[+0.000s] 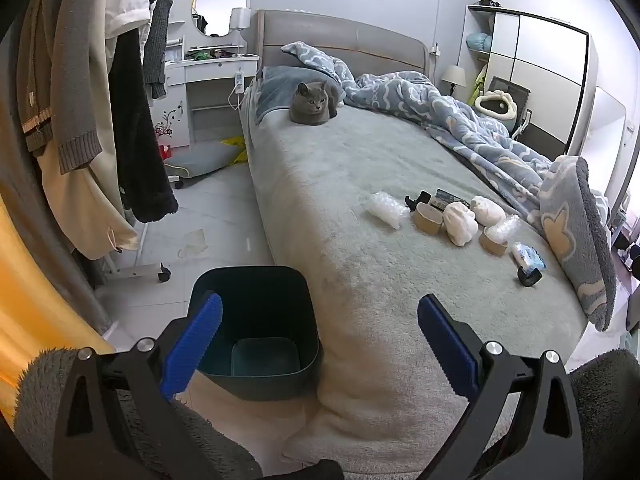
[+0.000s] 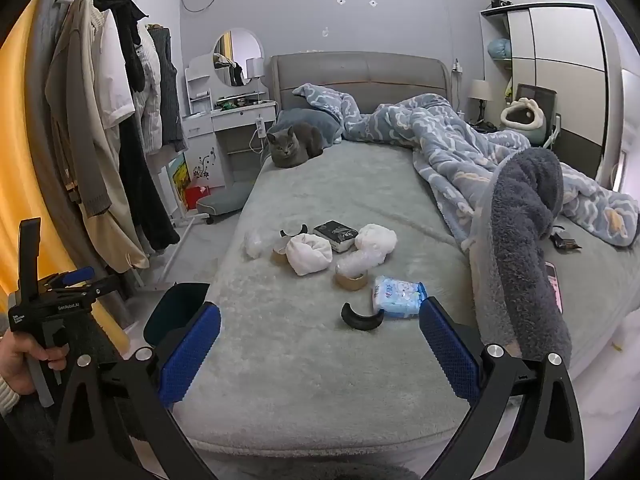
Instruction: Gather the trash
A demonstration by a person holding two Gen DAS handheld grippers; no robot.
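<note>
— Both tongs, how do they stand?

— My left gripper (image 1: 320, 320) has its blue pads spread wide and holds nothing. It hangs over the foot corner of the bed, with the dark teal square plastic bin (image 1: 256, 332) just under its left pad. My right gripper (image 2: 320, 328) is also spread wide and holds nothing, above the foot end of the grey fleece bed cover (image 2: 304, 380).

— And where is the trash?

— It lies in a group on the bed cover, well beyond both grippers. Nearest to the right gripper I see a curved black plastic piece (image 2: 362, 316), and just beside it a light blue soft packet of tissues (image 2: 398, 294). Farther are two brown cardboard tape rolls (image 2: 352, 280), two crumpled white soft bundles (image 2: 310, 255), some clear bubble wrap (image 2: 253, 243) and a small dark box (image 2: 335, 234). A second curved black piece (image 2: 294, 232) lies behind them.

— Where is the bin from the right side?

— At the left corner of the bed, on the floor; only its rim (image 2: 176, 300) shows there. The bin looks empty inside.

— Anything else on the bed?

— A grey cat (image 2: 294, 146) sits near the headboard, and a blue patterned blanket (image 2: 460, 152) is heaped along the right side. In the right view I also see my left hand (image 2: 24, 360) around the handle of the left tool.
</note>
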